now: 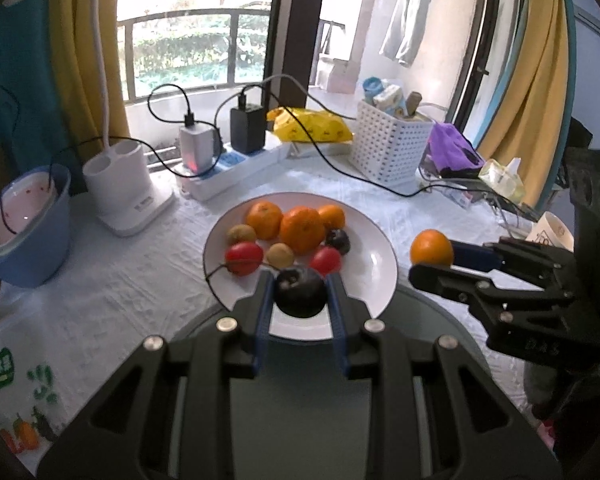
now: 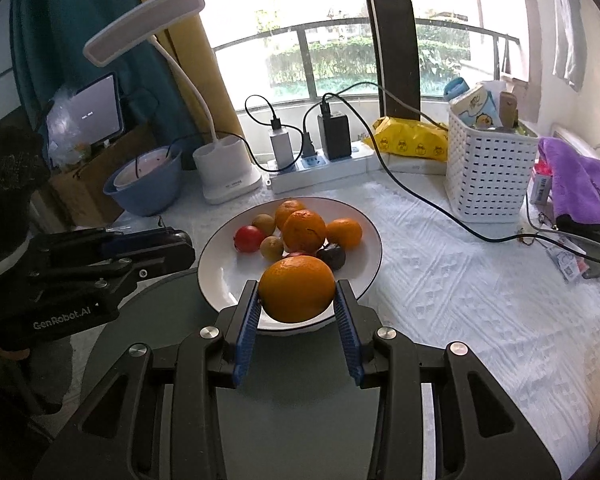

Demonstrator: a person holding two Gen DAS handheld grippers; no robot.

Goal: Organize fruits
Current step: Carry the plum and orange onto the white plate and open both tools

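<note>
A white plate (image 1: 374, 268) (image 2: 360, 240) holds several fruits: oranges (image 1: 302, 229), red fruits (image 1: 244, 257), small brown fruits (image 1: 280, 255) and a dark fruit (image 1: 338, 240). My left gripper (image 1: 300, 286) is shut on a dark plum (image 1: 300, 292) above the plate's near edge. My right gripper (image 2: 297, 296) is shut on an orange (image 2: 297, 288) above the plate's near rim; it shows at the right in the left wrist view (image 1: 431, 249). The left gripper (image 2: 172, 246) appears at the left of the right wrist view.
The plate rests on a white tablecloth (image 2: 440, 280). Behind it stand a white lamp base (image 1: 126, 188), a power strip with chargers (image 1: 236, 160), a blue bowl (image 1: 24, 232), a white basket (image 1: 388, 144), a yellow bag (image 1: 312, 126) and a purple cloth (image 2: 580, 184). A black cable (image 2: 420, 196) crosses the table.
</note>
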